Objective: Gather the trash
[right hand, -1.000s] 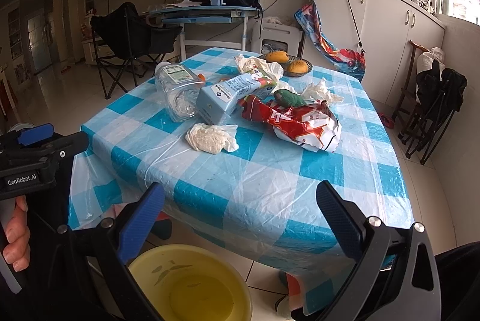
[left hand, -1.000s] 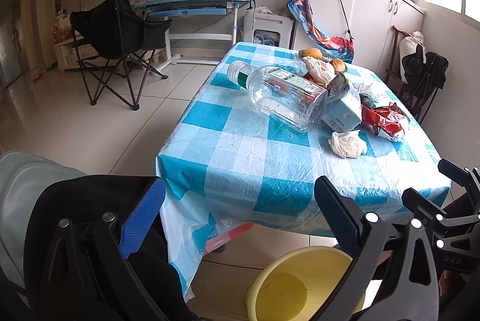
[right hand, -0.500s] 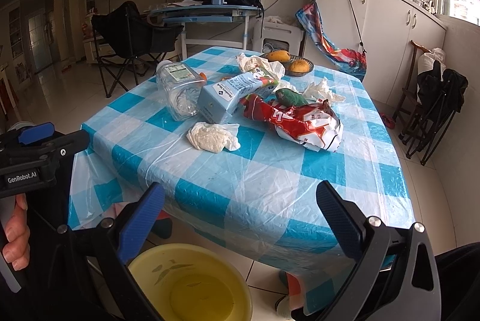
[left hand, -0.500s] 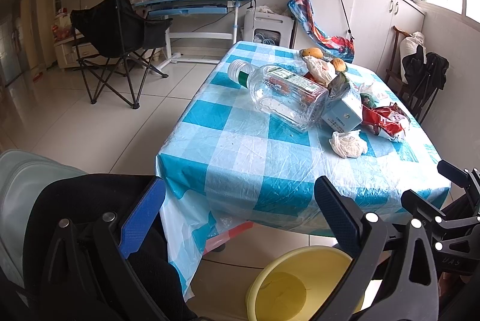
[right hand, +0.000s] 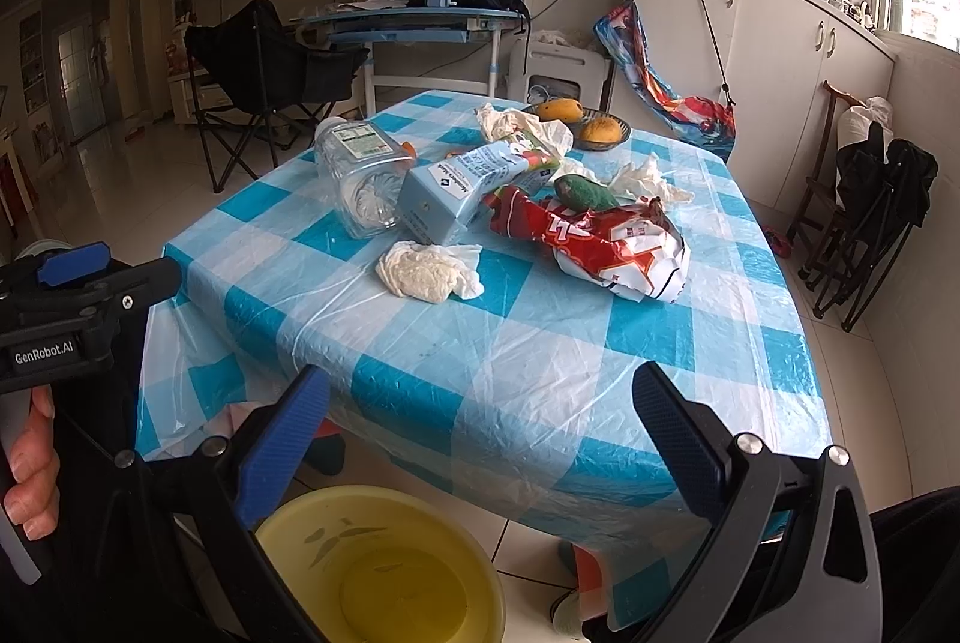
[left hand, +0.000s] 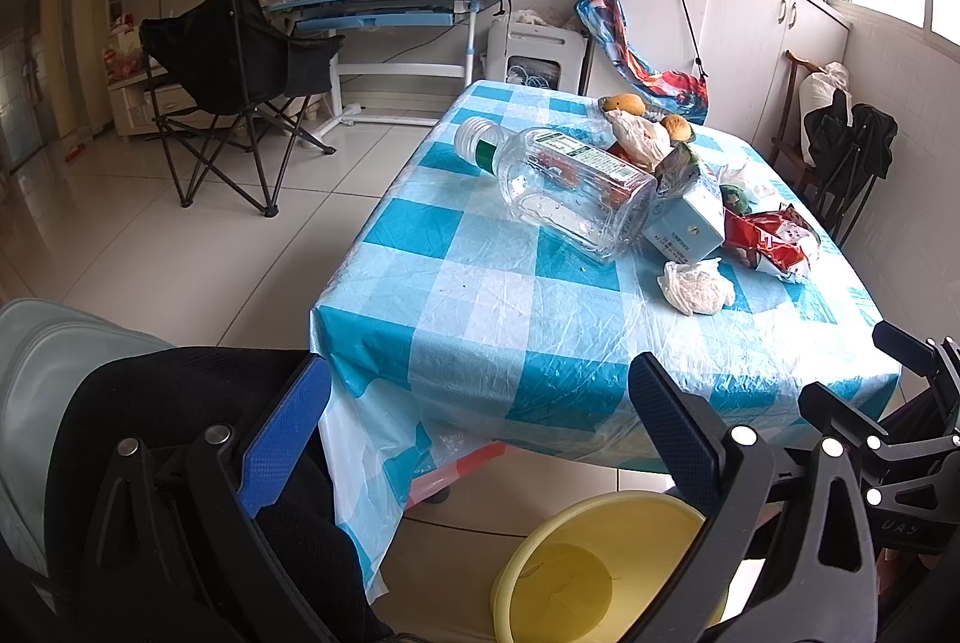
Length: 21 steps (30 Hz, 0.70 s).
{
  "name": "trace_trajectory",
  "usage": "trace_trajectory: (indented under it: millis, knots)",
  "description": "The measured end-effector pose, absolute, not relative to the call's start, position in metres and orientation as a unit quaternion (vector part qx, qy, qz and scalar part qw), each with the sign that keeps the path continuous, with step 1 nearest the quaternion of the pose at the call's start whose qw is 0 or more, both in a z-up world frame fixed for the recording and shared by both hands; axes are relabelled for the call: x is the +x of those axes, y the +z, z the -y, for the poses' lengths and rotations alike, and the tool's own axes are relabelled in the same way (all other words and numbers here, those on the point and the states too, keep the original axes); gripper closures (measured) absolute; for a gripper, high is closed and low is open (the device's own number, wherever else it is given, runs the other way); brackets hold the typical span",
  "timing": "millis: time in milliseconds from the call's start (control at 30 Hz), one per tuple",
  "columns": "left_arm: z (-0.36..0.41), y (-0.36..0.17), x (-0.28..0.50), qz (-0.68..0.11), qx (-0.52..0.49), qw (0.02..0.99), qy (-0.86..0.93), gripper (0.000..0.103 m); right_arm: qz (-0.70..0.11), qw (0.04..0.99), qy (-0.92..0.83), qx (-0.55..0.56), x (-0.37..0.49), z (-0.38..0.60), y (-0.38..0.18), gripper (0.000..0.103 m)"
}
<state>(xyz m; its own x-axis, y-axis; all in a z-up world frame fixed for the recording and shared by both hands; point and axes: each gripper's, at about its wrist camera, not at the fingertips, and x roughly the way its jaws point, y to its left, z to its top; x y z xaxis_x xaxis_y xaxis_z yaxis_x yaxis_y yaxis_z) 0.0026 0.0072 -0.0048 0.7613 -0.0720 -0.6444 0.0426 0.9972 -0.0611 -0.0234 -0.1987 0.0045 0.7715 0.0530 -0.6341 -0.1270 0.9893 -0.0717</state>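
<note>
Trash lies on a blue-and-white checked table (left hand: 510, 319) (right hand: 540, 343): a clear plastic bottle (left hand: 564, 187) (right hand: 360, 175) on its side, a pale blue carton (left hand: 687, 220) (right hand: 462, 187), a crumpled white tissue (left hand: 696, 286) (right hand: 429, 271) and a red snack wrapper (left hand: 771, 244) (right hand: 606, 247). A yellow basin (left hand: 600, 565) (right hand: 384, 565) sits on the floor below the table's near edge. My left gripper (left hand: 477, 439) and right gripper (right hand: 480, 439) are open and empty, held short of the table above the basin.
A bowl of orange fruit (right hand: 591, 126), more crumpled paper (right hand: 645, 178) and a green item (right hand: 582, 193) lie further back. A black folding chair (left hand: 228, 66) and a blue desk (left hand: 384, 6) stand on the left. White cabinets (right hand: 780, 60) line the right wall.
Both views have shifted very slightly closer to the table. Nothing on the table has moved and both grippers stay open.
</note>
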Motion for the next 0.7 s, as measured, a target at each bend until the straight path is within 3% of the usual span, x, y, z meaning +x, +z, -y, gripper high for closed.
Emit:
trace_trajectory:
  millis: [700]
  knots:
    - [-0.0074,-0.004,0.0029,-0.345,-0.022,0.938,-0.031,0.007,-0.334,0.939,0.048,-0.056,-0.0243,0.1969,0.0038,0.006]
